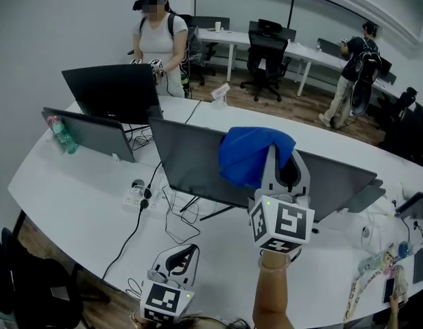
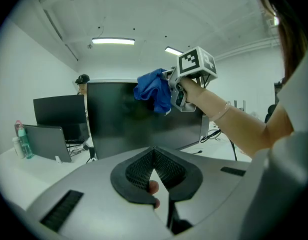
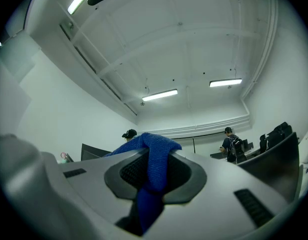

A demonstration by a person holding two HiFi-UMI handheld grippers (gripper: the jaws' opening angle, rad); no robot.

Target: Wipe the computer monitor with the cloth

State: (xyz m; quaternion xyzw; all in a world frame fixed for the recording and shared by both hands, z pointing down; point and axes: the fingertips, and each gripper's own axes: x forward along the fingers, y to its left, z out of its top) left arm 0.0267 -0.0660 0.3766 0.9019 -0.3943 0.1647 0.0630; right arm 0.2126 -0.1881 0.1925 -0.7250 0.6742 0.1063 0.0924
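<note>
A dark computer monitor (image 1: 197, 166) stands mid-desk on the white table (image 1: 74, 197), its screen facing me. A blue cloth (image 1: 251, 153) hangs bunched over the monitor's top edge, with my right gripper (image 1: 282, 168) shut on it. In the right gripper view the cloth (image 3: 153, 166) is pinched between the jaws and drapes down over them. My left gripper (image 1: 178, 258) hangs low near the table's front edge, shut with nothing in it. From the left gripper view, its jaws (image 2: 154, 170) meet, with the monitor (image 2: 119, 124), the cloth (image 2: 153, 90) and the right gripper (image 2: 174, 90) ahead.
A second monitor (image 1: 115, 91) and a grey laptop (image 1: 88, 134) stand at the left, with a bottle (image 1: 60, 134) beside them. A power strip (image 1: 137, 195) and loose cables (image 1: 173, 214) lie before the monitor. Two people stand farther back, among office chairs (image 1: 266, 53).
</note>
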